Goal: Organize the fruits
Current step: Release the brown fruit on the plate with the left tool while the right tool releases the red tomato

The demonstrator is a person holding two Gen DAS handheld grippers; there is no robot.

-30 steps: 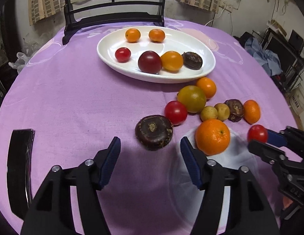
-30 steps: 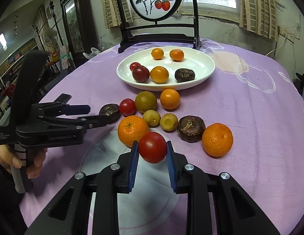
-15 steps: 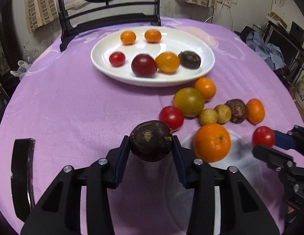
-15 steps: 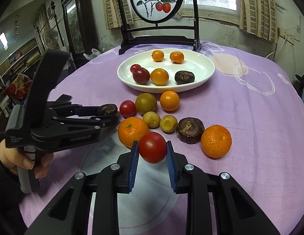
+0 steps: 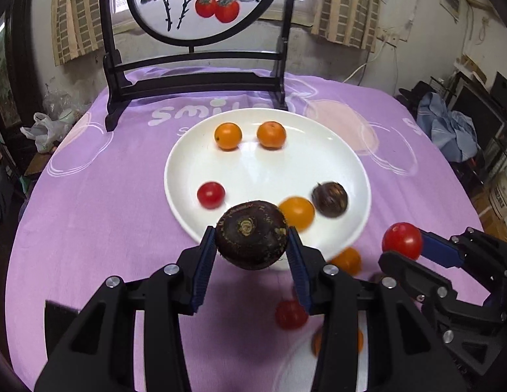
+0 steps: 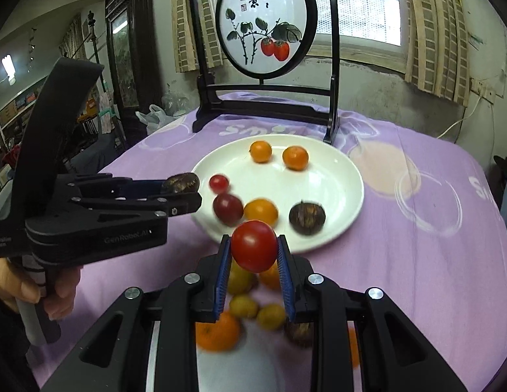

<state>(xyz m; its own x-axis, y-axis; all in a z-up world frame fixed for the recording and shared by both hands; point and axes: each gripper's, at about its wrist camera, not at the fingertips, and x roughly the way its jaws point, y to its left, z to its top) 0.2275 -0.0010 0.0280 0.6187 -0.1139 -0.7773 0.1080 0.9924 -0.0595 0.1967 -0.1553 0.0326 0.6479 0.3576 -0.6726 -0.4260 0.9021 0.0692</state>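
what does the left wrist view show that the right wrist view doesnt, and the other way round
Only the left wrist view shows the cluttered shelves at the far right. Only the right wrist view shows the hand on the left gripper's handle, a dark cabinet and two yellow-green fruits on the cloth. Both show the white plate, the dark fruit in the left gripper and the red tomato in the right gripper.

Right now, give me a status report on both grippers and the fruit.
Left gripper shut on dark brown round fruit. Right gripper shut on red tomato. Both near white oval plate's front rim; nothing blocking.
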